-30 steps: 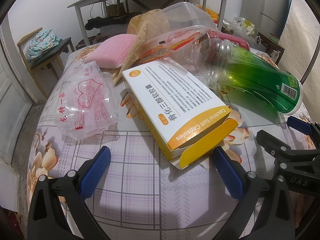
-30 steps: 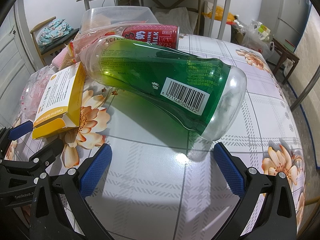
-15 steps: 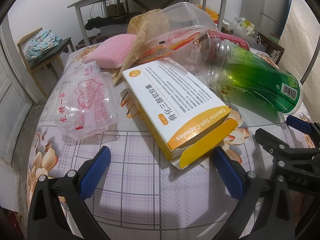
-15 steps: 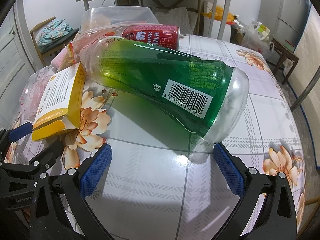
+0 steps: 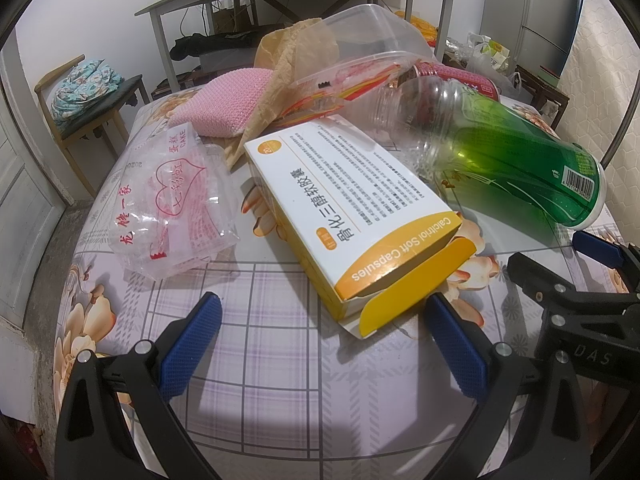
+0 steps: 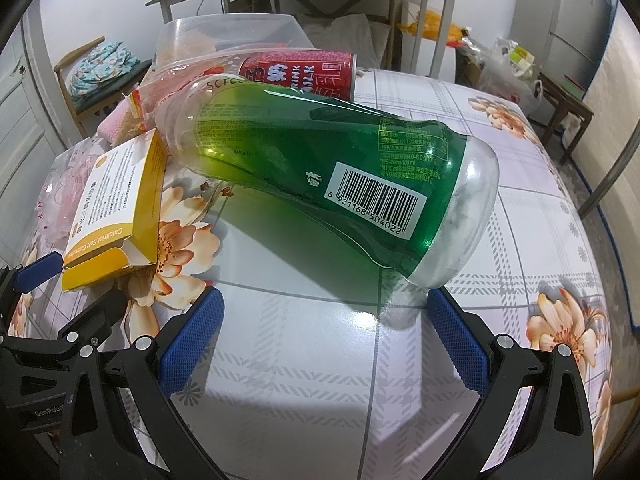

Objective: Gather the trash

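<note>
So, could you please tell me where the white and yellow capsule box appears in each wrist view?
Left wrist view: the capsule box lies in the centre, open flap toward the left gripper.
Right wrist view: the same box sits at the left edge, its yellow side facing the camera.
Shared landmark: the green bottle, lying on its side just right of the box in both.

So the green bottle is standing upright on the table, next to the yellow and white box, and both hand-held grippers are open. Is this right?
Not quite: the right wrist view shows the green bottle lying on its side. It is next to the yellow and white box, and both grippers are open.
</note>
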`<state>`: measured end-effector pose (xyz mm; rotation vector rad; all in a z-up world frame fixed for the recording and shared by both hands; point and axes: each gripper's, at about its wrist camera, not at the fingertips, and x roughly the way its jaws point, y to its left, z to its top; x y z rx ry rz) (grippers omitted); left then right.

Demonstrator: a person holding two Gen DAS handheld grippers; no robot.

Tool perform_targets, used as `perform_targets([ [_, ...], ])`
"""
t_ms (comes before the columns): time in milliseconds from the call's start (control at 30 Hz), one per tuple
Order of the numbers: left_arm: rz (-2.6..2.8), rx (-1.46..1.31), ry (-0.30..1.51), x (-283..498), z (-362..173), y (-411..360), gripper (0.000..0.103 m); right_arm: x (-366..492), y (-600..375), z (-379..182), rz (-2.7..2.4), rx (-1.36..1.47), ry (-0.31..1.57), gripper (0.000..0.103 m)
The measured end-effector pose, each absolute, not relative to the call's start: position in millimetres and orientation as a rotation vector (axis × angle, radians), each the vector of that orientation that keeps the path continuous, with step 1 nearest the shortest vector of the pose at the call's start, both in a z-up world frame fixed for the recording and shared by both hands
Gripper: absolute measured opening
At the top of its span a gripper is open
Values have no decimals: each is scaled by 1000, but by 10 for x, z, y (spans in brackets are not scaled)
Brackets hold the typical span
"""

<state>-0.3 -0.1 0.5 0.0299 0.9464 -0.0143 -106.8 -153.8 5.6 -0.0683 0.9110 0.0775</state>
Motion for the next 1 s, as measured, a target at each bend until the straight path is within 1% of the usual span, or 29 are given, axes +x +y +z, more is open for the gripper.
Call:
perform_targets([
  [1000,-14,30,946,-3,5,0,99,-1072,-1532,50,63,-58,907,97],
])
